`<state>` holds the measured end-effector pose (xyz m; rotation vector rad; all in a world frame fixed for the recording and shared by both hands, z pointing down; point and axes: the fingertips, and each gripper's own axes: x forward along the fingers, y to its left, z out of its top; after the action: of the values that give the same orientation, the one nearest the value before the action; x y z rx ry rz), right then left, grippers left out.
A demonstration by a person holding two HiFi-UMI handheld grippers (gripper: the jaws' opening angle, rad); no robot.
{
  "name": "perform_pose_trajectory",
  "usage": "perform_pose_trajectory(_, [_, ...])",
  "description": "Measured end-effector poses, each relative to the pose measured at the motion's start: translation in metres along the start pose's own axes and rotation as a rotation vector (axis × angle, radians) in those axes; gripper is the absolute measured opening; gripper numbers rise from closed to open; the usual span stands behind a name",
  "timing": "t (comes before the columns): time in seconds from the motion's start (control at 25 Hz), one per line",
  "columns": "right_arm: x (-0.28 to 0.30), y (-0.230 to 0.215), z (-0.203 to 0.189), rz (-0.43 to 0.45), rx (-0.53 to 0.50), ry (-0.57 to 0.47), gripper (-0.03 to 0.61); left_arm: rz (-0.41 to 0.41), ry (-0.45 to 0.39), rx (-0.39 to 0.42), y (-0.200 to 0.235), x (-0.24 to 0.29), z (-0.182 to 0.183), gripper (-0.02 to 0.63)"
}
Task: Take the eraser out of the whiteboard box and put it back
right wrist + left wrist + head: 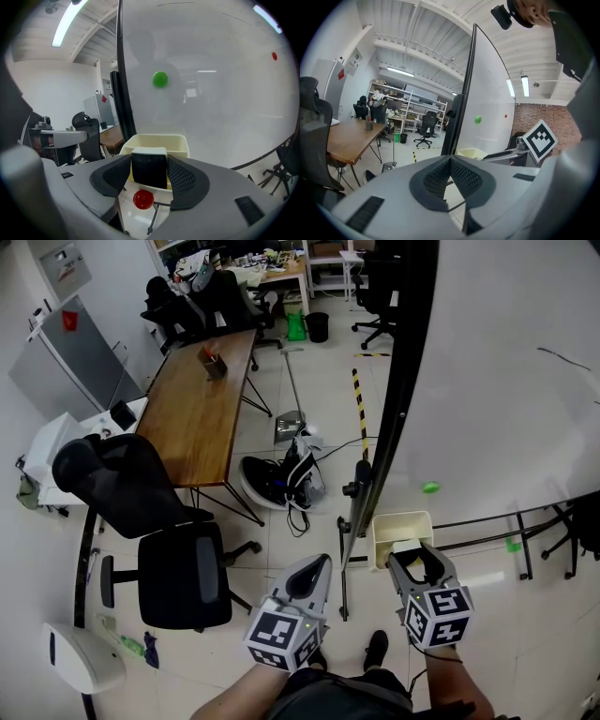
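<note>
The right gripper [149, 161] has its jaws set wide with the eraser [149, 174] between them, black felt towards the camera and white back on top. Both pads appear to lie against its sides. The eraser sits over the near edge of the cream whiteboard box [157, 139], which is at 12 o'clock from the jaws and is fixed low on the whiteboard [220, 93]. A green magnet [160, 78] sticks to the board, also at 12 o'clock, higher up.

The left gripper [451, 159] has its jaws closed tip to tip with nothing between them. In the head view it hangs at 9 o'clock from the right one, over the tiled floor [328, 399].

A black office chair [178, 573] stands at 9 o'clock from the left gripper, and a wooden table [197, 409] at 11 o'clock.
</note>
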<state>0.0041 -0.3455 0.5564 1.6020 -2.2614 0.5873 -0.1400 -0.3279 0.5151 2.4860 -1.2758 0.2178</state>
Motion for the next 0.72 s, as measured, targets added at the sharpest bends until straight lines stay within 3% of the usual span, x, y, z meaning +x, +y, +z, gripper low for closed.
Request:
perform_pose_trajectory(0.36, [-0.013,0.004,0.018,0.009,0.026,-0.057,0.259,-0.014,-0.026,0.006,-0.002,-0.008,0.014,0.028])
perform_pose_trajectory(0.72, [-0.087,0.022,0.103,0.059,0.011,-0.250,0.258,-0.034,-0.158,0.070,-0.030,-0.045,0.078,0.028])
